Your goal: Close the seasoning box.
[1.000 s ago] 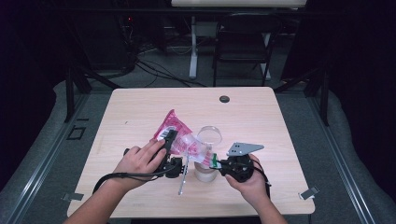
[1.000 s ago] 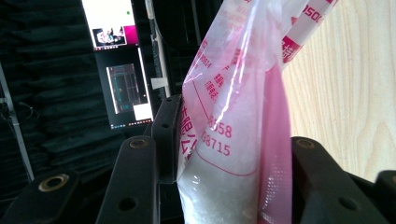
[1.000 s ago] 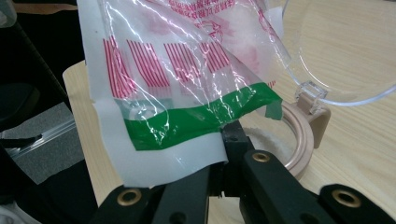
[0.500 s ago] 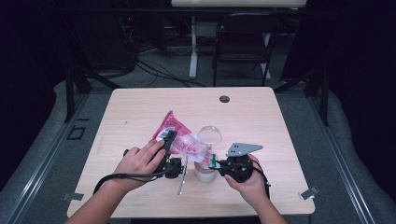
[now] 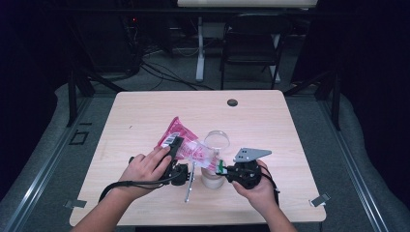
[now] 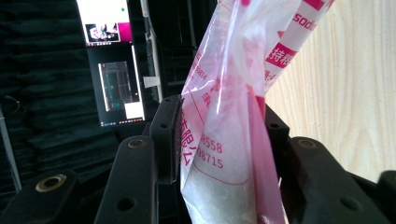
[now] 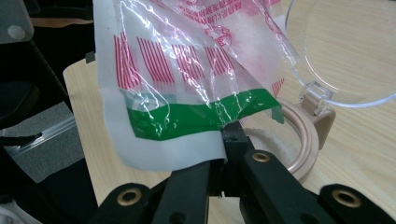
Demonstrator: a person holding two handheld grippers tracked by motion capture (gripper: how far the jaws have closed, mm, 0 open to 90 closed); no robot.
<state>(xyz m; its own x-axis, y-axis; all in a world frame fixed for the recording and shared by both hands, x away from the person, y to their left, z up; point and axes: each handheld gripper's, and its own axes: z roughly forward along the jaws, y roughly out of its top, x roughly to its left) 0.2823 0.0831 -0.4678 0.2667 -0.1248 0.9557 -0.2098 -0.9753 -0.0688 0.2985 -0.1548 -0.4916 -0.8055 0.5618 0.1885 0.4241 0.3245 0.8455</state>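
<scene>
One bag (image 5: 186, 145), two grippers on it. The left gripper (image 6: 224, 140) clamps its pink end; the right gripper (image 7: 224, 133) pinches the green-striped edge, jaws clenched. The bag hangs tilted over one jar (image 5: 212, 178), its clear lid (image 5: 217, 140) flipped up. One spoon (image 5: 189, 186), perhaps, lies beside it on the table (image 5: 145, 111).
</scene>
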